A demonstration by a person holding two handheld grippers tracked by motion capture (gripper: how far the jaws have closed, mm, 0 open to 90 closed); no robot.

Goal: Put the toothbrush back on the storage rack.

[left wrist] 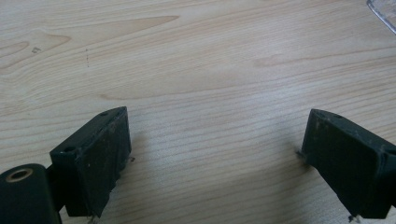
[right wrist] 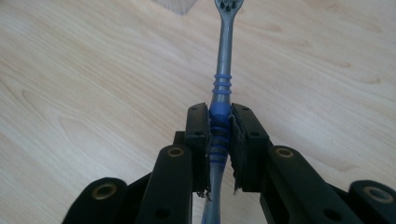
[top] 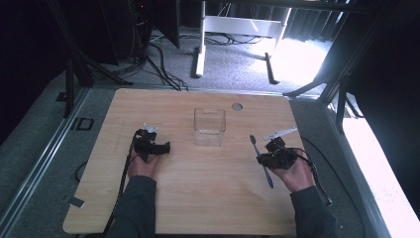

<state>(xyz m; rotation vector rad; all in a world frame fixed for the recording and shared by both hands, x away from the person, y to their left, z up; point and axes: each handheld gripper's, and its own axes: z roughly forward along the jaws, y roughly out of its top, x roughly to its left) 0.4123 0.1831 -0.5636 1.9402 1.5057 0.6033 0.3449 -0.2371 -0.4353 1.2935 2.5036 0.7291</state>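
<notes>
Two grey sleeves come in from the bottom edge of the high view, each forearm ending in a hand that rests low on the desk (top: 198,198). On the person's left, the left tool (top: 157,147) lies under the hand with its tip turned toward the middle of the desk; in the left gripper view its black jaws stand wide apart over bare wood, with nothing between them. On the right, the right tool (top: 262,157) sits in the other hand, tip turned toward the desk's centre. Its jaws are clamped on a toothbrush (right wrist: 222,88), pressing on the blue ribbed part of the grey handle. In the high view the toothbrush runs roughly away from the person, its bristle head on the far end, its tail reaching back beside the right hand; whether it touches the wood I cannot tell.

No brand, label or readable writing shows on anything.

Beyond the tools, a clear plastic container (top: 209,127) stands upright near the desk's middle, well apart from both, slightly nearer the toothbrush head. A small round grommet (top: 236,106) sits near the far edge. Cables trail from both tools. Nothing stands between either tool and the container.
</notes>
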